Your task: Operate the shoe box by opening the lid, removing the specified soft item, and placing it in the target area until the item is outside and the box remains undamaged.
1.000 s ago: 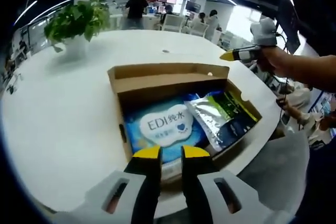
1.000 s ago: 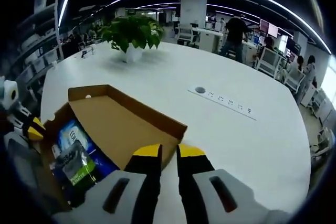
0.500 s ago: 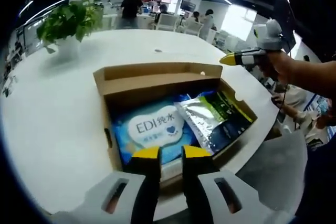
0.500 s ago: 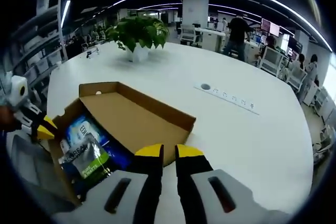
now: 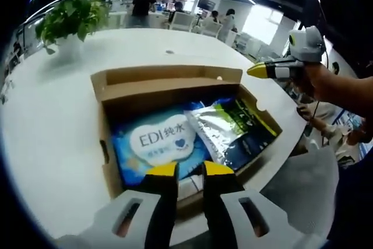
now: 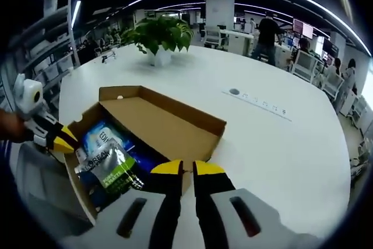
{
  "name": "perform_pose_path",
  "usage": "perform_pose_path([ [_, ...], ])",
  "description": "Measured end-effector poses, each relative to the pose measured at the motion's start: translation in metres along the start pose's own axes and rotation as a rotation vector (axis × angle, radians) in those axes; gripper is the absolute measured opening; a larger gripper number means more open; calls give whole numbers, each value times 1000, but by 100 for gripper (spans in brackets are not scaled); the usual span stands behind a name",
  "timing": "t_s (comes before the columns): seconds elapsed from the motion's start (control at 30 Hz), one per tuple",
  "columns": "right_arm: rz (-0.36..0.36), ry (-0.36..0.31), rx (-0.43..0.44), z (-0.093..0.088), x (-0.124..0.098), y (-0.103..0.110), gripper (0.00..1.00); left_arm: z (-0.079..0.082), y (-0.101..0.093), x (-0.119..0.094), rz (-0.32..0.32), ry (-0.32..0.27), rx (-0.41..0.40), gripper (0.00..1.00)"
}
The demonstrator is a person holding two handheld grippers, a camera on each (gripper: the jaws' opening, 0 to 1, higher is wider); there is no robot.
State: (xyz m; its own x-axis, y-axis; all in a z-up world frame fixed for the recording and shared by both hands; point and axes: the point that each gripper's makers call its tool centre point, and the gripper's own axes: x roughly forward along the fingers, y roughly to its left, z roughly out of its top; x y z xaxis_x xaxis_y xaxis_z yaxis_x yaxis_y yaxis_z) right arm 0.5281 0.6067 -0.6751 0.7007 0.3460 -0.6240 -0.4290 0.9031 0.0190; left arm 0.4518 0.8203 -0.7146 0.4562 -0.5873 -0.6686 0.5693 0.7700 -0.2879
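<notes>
cardboard shoe box [image 5: 169, 88] sits open near the edge of a round white table [image 5: 52, 121], its lid [image 6: 169, 126] folded back flat. inside lie two soft packs side by side: a blue wipes pack [image 5: 154, 144] printed with "edi" on a white heart-shaped label, and a silver and dark green pouch [image 5: 230, 129] overlapping its edge. in the right gripper view the same pouch [image 6: 108, 167] shows "l'oreal" lettering and rests on the blue pack [image 6: 99, 138].

the left gripper [image 5: 189, 170] hovers over the near wall of the box, its yellow-tipped jaws set a narrow gap apart and pinching nothing. the right gripper [image 6: 181, 168] hangs just over the edge of the folded-back lid, jaws likewise a narrow gap apart with nothing between them. in the left gripper view the right gripper [image 5: 274, 70] is held in a person's hand [image 5: 326, 83] beyond the far corner of the box; in the right gripper view the left gripper [image 6: 52, 135] enters at the left, beside the box.

a potted green plant [image 6: 160, 36] stands farther back on the table, and a power strip [image 6: 259, 102] is set into the tabletop. people stand among desks in the office behind.
</notes>
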Motion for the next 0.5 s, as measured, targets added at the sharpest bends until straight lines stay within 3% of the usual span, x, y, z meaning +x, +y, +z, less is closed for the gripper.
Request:
perform_pose_path([
  [0.5,10,26,10,-21,-7,7,4,-1,-8,12,-20,10,-10,14],
])
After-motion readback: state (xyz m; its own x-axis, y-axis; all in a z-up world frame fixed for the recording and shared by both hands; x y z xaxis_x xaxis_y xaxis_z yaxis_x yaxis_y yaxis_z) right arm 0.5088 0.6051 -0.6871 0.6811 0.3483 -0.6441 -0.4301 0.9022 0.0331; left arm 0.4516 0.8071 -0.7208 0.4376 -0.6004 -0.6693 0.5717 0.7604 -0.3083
